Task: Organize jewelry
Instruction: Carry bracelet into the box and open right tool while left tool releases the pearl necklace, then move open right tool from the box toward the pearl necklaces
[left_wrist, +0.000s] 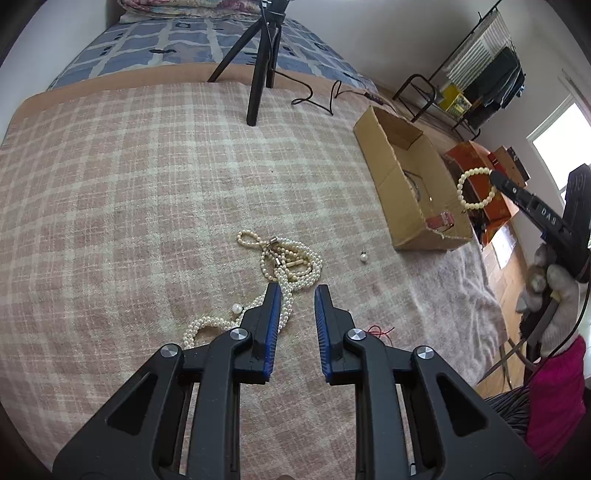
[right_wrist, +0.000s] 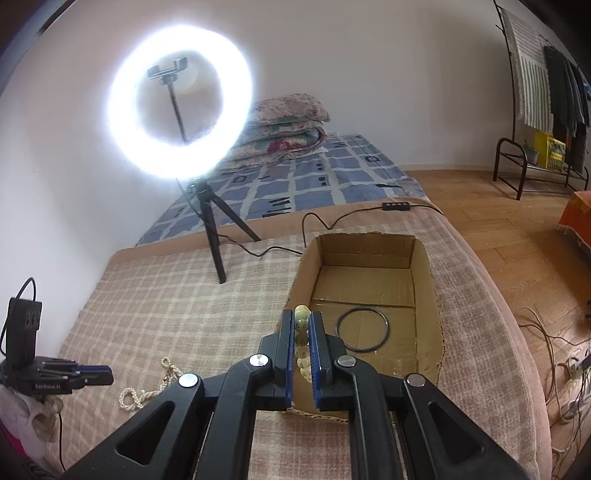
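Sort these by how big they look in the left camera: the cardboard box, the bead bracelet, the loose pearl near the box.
1. cardboard box
2. bead bracelet, held in the right gripper
3. loose pearl

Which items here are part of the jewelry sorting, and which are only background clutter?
Part of the job: cream bead bracelet gripped in the right gripper; pearl necklaces below the open left gripper; loose pearls; cardboard box holding a black ring.

Just lying about: ring light, tripod, folded blankets, clothes rack.
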